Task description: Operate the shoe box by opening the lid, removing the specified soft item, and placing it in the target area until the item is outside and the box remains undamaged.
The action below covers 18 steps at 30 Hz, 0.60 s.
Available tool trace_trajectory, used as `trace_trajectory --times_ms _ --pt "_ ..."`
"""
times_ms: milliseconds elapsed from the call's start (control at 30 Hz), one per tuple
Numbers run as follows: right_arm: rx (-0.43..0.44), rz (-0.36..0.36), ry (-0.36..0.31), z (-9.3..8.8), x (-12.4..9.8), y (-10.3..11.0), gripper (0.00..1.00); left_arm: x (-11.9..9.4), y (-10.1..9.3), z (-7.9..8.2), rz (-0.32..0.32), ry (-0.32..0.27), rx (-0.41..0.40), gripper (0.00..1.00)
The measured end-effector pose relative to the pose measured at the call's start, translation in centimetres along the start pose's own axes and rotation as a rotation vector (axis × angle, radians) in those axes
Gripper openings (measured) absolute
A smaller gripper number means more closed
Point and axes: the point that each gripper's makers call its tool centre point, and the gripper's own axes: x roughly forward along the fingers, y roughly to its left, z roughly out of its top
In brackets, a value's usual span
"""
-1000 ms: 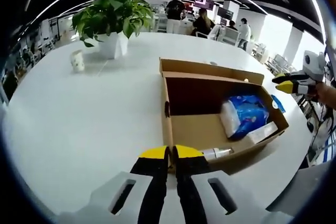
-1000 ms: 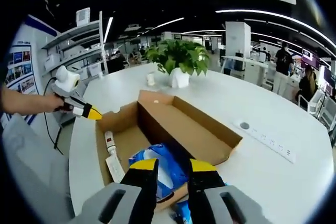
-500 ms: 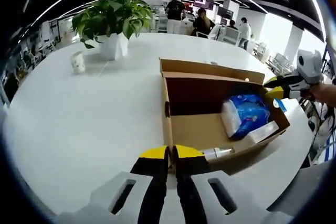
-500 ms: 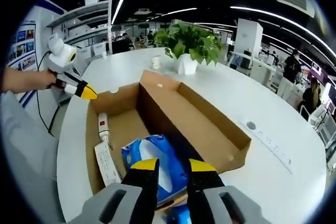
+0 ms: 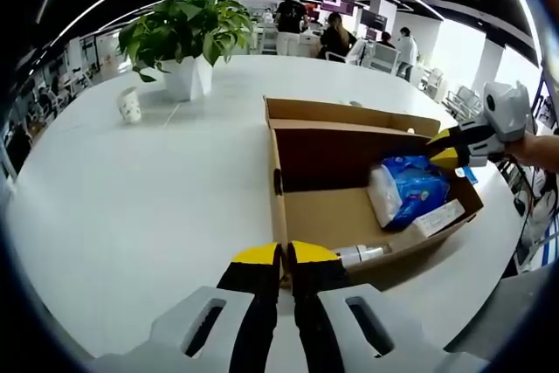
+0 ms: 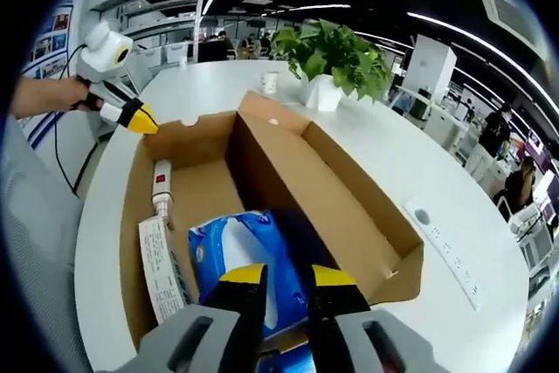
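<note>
The brown cardboard shoe box (image 5: 332,216) lies open on the white table, its lid folded back. Inside rests a soft blue and white pack (image 5: 406,189) (image 6: 240,255), beside a white paper slip (image 6: 157,255) and a small white bottle (image 6: 160,185). My left gripper (image 5: 286,255) is shut on the near corner of the box wall; in the right gripper view it (image 6: 140,118) touches the far corner. My right gripper (image 6: 289,275) hangs open just above the blue pack, which shows between its jaws. In the left gripper view it (image 5: 444,148) hovers over the box's far end.
A potted plant (image 5: 188,37) and a paper cup (image 5: 129,104) stand at the table's far side. A white power strip (image 6: 447,252) lies on the table past the lid. Another blue item (image 6: 290,361) sits outside the box under my right jaws. People stand in the background.
My right gripper has come forward and lower over the box, closing in on the blue pack. The left gripper and the box have stayed put.
</note>
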Motion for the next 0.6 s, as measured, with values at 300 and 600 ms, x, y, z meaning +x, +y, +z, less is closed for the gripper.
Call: trace_trajectory --times_ms 300,600 --pt "-0.065 -0.025 0.039 -0.1 1.3 0.1 0.06 0.0 0.0 0.0 0.002 0.004 0.01 0.01" --pt "-0.143 -0.04 0.08 -0.4 2.2 0.1 0.0 0.0 0.0 0.0 0.002 0.005 0.008 0.01"
